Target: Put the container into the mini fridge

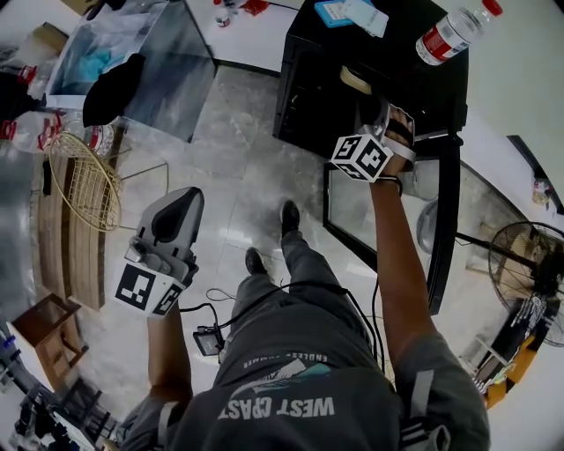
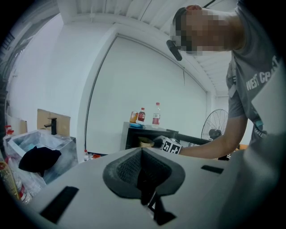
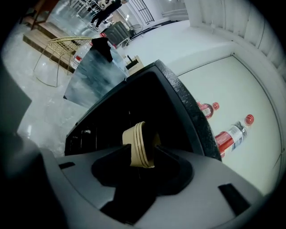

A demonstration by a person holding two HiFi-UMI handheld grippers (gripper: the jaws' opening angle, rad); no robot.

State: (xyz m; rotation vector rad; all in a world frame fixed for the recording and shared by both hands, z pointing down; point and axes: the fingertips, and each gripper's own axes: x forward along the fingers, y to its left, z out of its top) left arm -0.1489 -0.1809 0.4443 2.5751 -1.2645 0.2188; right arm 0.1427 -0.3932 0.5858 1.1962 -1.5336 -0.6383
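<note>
A black mini fridge (image 1: 308,88) stands with its glass door (image 1: 445,229) swung open. My right gripper (image 1: 374,110) reaches into the fridge's opening, shut on a tan round container (image 1: 355,80). In the right gripper view the container (image 3: 139,145) sits on edge between the jaws of the right gripper (image 3: 143,156), against the dark fridge interior (image 3: 111,116). My left gripper (image 1: 181,210) hangs over the floor to the left, well away from the fridge, shut and empty. Its own view shows the left gripper (image 2: 143,179), with the fridge (image 2: 147,134) far ahead.
Bottles (image 1: 454,31) and a blue item (image 1: 339,12) lie on the fridge top. A wire basket (image 1: 84,181) and a clear bin with dark cloth (image 1: 115,88) stand at the left. A floor fan (image 1: 529,255) is at the right. The person's feet (image 1: 288,216) are before the fridge.
</note>
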